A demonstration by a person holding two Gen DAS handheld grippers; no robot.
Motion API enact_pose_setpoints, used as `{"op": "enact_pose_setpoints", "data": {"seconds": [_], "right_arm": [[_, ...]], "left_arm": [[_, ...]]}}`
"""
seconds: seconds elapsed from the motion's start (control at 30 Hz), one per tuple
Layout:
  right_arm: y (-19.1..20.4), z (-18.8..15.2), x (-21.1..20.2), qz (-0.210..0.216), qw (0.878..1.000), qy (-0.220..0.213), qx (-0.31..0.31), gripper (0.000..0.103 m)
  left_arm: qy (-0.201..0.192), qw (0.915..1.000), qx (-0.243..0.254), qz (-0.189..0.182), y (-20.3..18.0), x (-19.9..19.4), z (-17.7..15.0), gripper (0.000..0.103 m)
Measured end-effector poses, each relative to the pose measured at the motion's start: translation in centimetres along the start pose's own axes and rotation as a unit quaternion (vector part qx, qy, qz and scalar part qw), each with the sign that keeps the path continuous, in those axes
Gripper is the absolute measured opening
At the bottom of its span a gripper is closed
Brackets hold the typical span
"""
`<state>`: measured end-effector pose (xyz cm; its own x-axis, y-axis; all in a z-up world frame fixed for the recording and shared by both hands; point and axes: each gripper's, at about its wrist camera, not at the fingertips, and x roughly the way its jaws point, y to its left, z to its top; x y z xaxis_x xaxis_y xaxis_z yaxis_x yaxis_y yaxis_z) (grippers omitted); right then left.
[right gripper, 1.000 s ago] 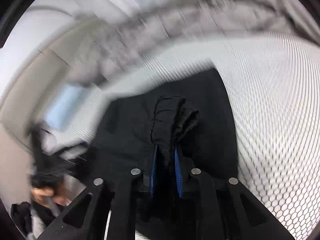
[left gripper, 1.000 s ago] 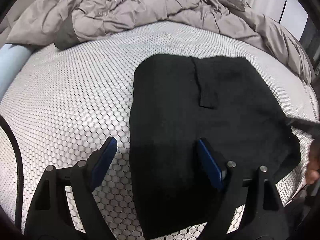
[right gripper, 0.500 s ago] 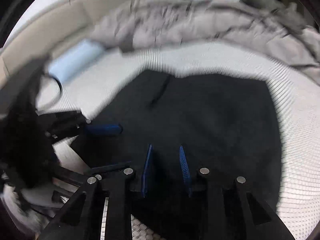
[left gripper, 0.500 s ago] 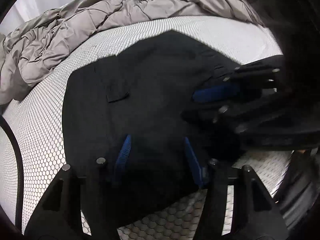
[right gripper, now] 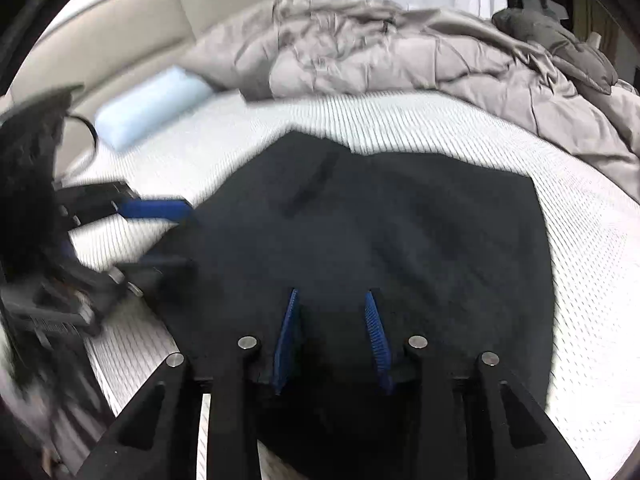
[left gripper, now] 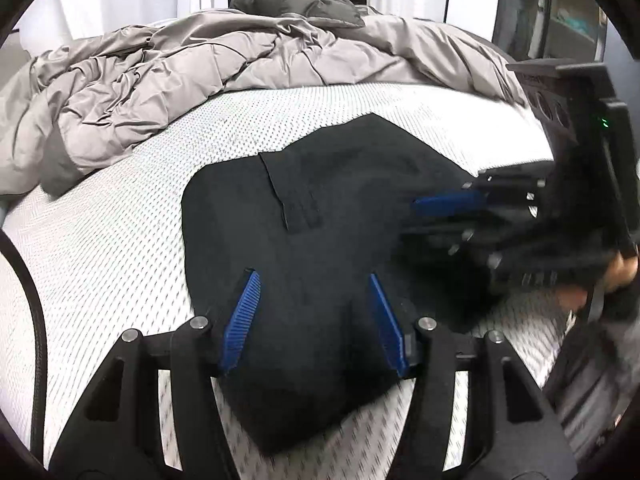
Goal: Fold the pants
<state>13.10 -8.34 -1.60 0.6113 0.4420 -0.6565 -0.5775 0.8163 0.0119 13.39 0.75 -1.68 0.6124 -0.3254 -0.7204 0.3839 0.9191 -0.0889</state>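
Black pants [left gripper: 320,216] lie folded into a flat pad on the white mesh mattress [left gripper: 112,240]. My left gripper [left gripper: 313,276] hovers over their near edge, its blue pads apart and pressing on nothing, with flat cloth below. From the right, my right gripper [left gripper: 416,220] reaches over the pants' right edge, held by a hand [left gripper: 620,268]. In the right wrist view the pants [right gripper: 420,232] fill the middle. The right gripper [right gripper: 331,294] sits low over them with its jaws opening and no cloth pinched between the pads. At the pants' left edge is the left gripper [right gripper: 190,234].
A crumpled grey duvet [left gripper: 192,68] is heaped along the far side of the bed. A pale blue pillow [right gripper: 152,104] lies at the far left by the beige headboard [right gripper: 120,20]. A black cable [left gripper: 36,320] runs along the left. White curtains hang behind.
The right gripper let go of the bunched cloth and its pads spread; the pants now lie flat. The left gripper's pads narrowed as it shifted over the pants. Both wrists rolled.
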Motion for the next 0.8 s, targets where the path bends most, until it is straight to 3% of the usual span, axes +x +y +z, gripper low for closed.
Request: {"op": "enact_pose_setpoints", "data": {"seconds": [0.1, 0.17, 0.2, 0.27, 0.3, 0.4, 0.5, 0.6, 0.67, 0.8], "right_arm": [[0.4, 2.0, 3.7, -0.009, 1.000, 0.019, -0.001, 0.038], [-0.1, 1.8, 5.6, -0.014, 0.999, 0.050, -0.016, 0.038], [0.0, 1.7, 5.2, -0.038, 0.998, 0.049, -0.034, 0.038], [-0.3, 1.0, 3.6, -0.143, 0.986, 0.037, -0.076, 0.037], [-0.8, 0.6, 3.1, -0.163, 0.983, 0.031, -0.080, 0.036], [-2.4, 0.2, 1.9, -0.139, 0.990, 0.030, -0.027, 0.036], [-1.9, 2.1, 0.7, -0.073, 0.997, -0.007, 0.009, 0.039], [-0.1, 4.3, 2.9, -0.041, 0.999, 0.003, 0.003, 0.044], [0.8, 4.8, 5.6, -0.038, 0.999, 0.024, -0.015, 0.044], [-0.4, 3.9, 7.5, -0.064, 0.997, 0.047, -0.019, 0.043]], "left_arm": [[0.045, 0.9985, -0.024, -0.022, 1.4, 3.5, -0.5, 0.053], [0.031, 0.9978, -0.034, -0.047, 2.5, 3.2, -1.2, 0.053], [0.040, 0.9978, -0.033, -0.040, 2.7, 2.9, -1.3, 0.053], [0.051, 0.9985, -0.013, -0.018, 2.6, 2.2, -1.3, 0.054], [0.057, 0.9981, -0.014, -0.019, 3.0, 2.1, -1.5, 0.054], [0.053, 0.9979, -0.036, -0.011, 3.2, 1.4, -0.7, 0.054], [-0.003, 0.9995, -0.030, 0.002, 3.1, 0.5, 1.0, 0.060], [0.021, 0.9988, -0.029, 0.034, 3.3, 3.3, 2.3, 0.064], [0.062, 0.9963, -0.048, 0.034, 4.2, 6.4, 2.5, 0.065], [0.062, 0.9969, -0.032, 0.037, 4.3, 6.5, 1.9, 0.066]]}}
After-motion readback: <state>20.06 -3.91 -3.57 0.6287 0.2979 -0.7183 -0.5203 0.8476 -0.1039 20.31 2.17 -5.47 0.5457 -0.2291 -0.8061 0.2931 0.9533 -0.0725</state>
